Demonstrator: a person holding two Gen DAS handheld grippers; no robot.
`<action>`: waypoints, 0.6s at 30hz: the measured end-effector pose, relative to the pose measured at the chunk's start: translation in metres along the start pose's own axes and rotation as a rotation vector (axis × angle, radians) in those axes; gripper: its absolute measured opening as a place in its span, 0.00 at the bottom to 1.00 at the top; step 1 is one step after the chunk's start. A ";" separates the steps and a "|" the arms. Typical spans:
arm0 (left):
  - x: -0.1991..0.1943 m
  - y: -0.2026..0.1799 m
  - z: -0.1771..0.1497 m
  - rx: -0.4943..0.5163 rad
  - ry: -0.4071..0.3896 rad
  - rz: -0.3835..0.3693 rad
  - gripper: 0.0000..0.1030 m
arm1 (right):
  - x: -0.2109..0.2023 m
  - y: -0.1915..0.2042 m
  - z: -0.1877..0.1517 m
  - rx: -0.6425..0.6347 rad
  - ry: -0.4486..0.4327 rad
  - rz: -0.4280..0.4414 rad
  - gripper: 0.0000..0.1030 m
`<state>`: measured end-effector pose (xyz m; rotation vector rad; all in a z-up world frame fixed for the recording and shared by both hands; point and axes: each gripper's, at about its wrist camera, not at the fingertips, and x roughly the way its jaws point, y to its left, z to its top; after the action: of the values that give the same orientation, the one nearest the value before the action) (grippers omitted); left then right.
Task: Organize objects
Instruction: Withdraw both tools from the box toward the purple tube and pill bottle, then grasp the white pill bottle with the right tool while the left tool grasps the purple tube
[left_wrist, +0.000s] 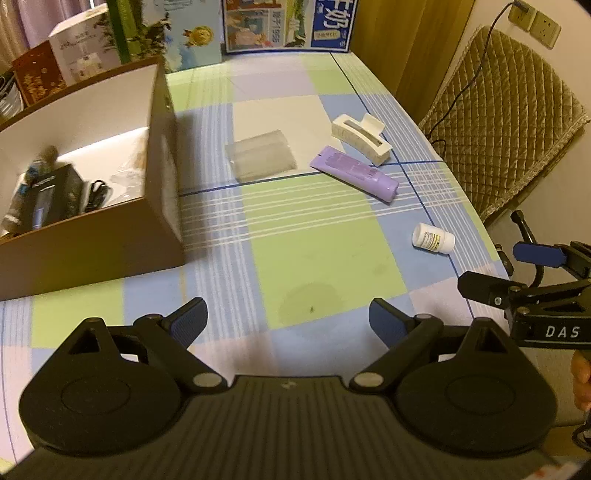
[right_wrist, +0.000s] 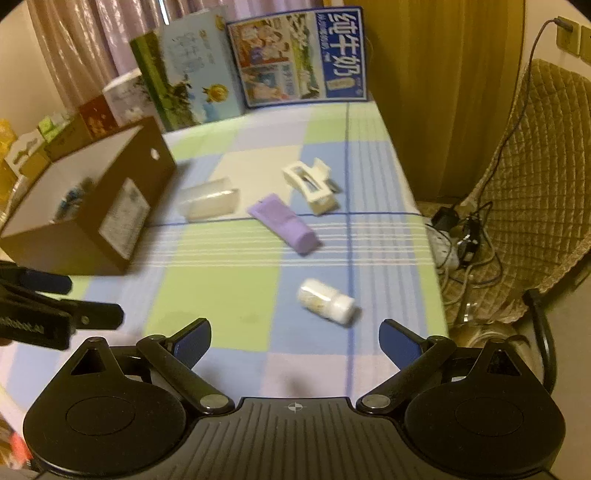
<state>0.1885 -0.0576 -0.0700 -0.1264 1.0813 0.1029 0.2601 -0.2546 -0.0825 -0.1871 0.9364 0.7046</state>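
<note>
Brown cardboard box (left_wrist: 92, 236), white inside, sits at table's left w/ dark items in it. Right of it: clear plastic case (left_wrist: 261, 155), purple tube (left_wrist: 354, 173) touching cream hair claw clip (left_wrist: 362, 138), white pill bottle (left_wrist: 433, 238) lying near edge. Left gripper (left_wrist: 288, 321) & right gripper (right_wrist: 295, 338) both spread wide, empty.

Probably a home: checked tablecloth (left_wrist: 325, 236) (quilted chair (left_wrist: 506, 122))
</note>
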 end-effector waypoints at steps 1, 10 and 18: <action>0.004 -0.002 0.002 -0.001 0.004 0.000 0.90 | 0.003 -0.004 0.000 -0.008 -0.001 0.000 0.90; 0.047 -0.015 0.021 -0.015 0.043 0.015 0.90 | 0.044 -0.022 0.004 -0.123 0.030 0.013 0.60; 0.074 -0.024 0.036 -0.015 0.060 0.017 0.90 | 0.077 -0.022 0.007 -0.256 0.066 0.027 0.46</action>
<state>0.2573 -0.0744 -0.1173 -0.1346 1.1416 0.1236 0.3083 -0.2316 -0.1429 -0.4264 0.9116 0.8472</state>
